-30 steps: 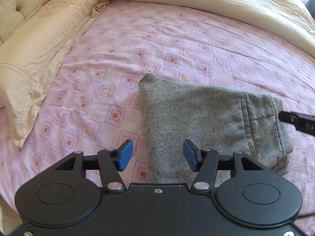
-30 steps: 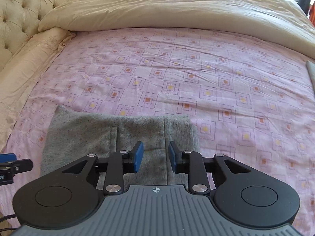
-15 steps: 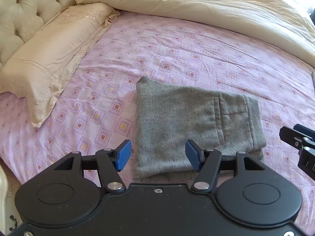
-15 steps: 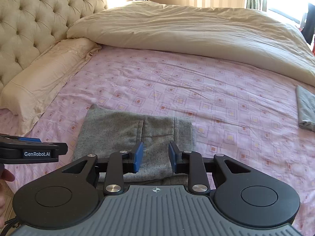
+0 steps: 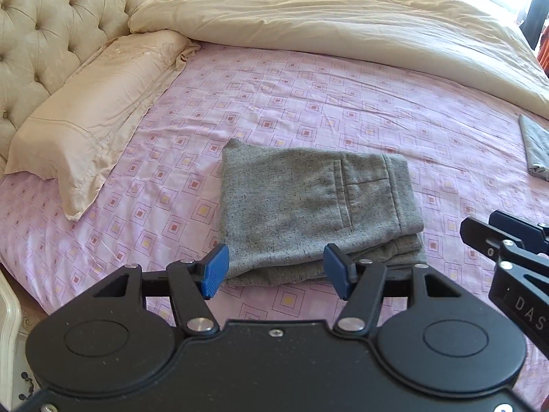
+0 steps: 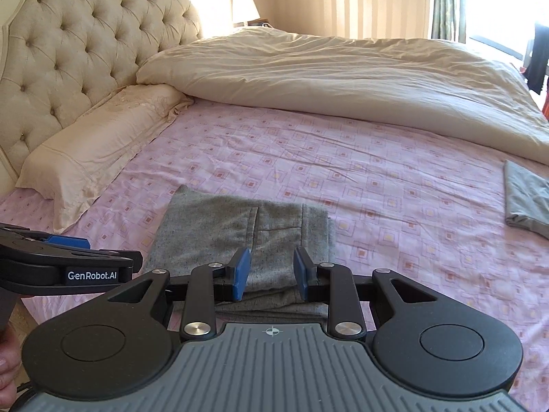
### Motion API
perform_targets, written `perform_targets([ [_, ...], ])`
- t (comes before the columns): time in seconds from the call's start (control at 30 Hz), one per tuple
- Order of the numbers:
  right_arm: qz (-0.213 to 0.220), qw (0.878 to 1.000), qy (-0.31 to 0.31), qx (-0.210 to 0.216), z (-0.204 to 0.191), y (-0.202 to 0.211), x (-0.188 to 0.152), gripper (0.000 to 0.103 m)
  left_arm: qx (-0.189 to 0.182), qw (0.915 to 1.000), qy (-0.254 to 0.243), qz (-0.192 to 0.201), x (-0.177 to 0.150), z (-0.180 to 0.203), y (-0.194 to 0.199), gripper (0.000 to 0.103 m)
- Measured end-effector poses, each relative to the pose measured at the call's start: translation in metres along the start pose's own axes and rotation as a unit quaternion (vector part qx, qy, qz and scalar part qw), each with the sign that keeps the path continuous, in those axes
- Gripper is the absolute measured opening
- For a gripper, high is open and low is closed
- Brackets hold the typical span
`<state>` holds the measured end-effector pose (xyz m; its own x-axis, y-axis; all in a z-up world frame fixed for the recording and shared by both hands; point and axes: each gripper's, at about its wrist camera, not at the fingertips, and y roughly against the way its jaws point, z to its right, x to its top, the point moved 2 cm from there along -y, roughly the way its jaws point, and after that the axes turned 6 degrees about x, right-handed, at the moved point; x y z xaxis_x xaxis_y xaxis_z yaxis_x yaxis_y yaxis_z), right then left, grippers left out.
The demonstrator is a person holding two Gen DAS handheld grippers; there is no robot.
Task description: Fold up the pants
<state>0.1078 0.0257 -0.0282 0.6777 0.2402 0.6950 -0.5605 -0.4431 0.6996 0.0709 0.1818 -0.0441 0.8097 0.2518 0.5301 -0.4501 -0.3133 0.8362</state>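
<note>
Grey speckled pants (image 5: 308,206) lie folded into a flat rectangle on the pink patterned bed sheet (image 5: 308,103), with a back pocket facing up. They also show in the right wrist view (image 6: 240,237). My left gripper (image 5: 274,273) is open and empty, held above the near edge of the pants. My right gripper (image 6: 269,271) is open and empty, also back from the pants near the bed's front edge. The right gripper's body shows at the right of the left wrist view (image 5: 507,240).
A cream pillow (image 5: 96,110) lies at the left against a tufted headboard (image 6: 68,68). A bunched cream duvet (image 5: 343,24) covers the far side. Another folded grey garment (image 6: 525,199) lies at the right edge of the bed.
Both grippers have pulled back and up from the folded pants, so more of the bed and headboard shows. The pants lie unchanged. Both stay open.
</note>
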Motion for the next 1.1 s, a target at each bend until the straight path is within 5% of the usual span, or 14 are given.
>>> perform_targets([
  [1.1,0.024,1.0,0.002,0.003,-0.006,0.016,-0.002,0.028,0.001,0.9999,0.006,0.009,-0.012,0.008,0.015,0.065],
])
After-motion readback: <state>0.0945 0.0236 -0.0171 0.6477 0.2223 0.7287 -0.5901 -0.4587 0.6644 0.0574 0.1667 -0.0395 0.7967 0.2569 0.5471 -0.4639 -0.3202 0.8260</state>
